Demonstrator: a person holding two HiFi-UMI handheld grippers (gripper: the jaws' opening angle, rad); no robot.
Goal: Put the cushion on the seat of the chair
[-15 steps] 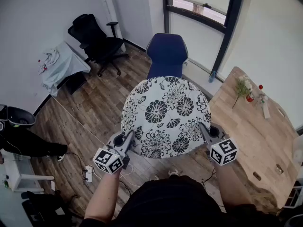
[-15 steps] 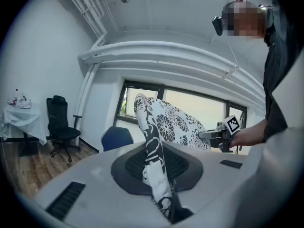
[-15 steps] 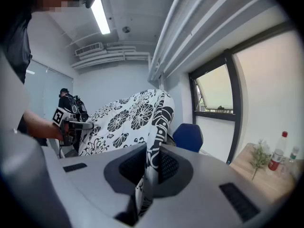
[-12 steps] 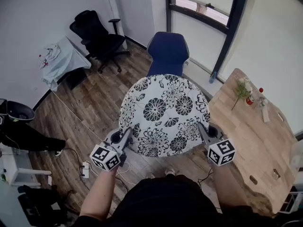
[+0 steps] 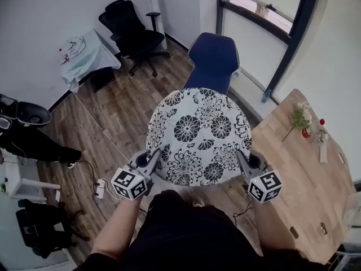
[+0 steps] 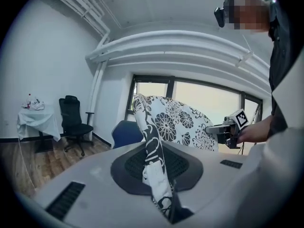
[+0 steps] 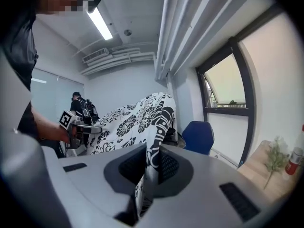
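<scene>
A round white cushion (image 5: 198, 134) with black flowers hangs flat in the air between my two grippers. My left gripper (image 5: 153, 161) is shut on its near left edge, and the fabric (image 6: 153, 152) runs between the jaws. At the near right edge my right gripper (image 5: 242, 161) is shut on the cushion (image 7: 154, 127). The blue chair (image 5: 213, 59) stands beyond the cushion under the window; its seat is hidden behind the cushion. The chair (image 6: 126, 134) also shows in the left gripper view and the chair (image 7: 198, 136) in the right gripper view.
A black office chair (image 5: 134, 34) and a small table with a pale cloth (image 5: 87, 58) stand at the back left. A wooden table (image 5: 299, 168) with a plant and bottles lies on the right. A person in black (image 5: 28, 143) is on the floor at the left, and a power strip (image 5: 100, 188) lies nearby.
The cushion and both grippers have kept their hold. The view has shifted, so the blue chair and the room sit lower and further right in the head view.
</scene>
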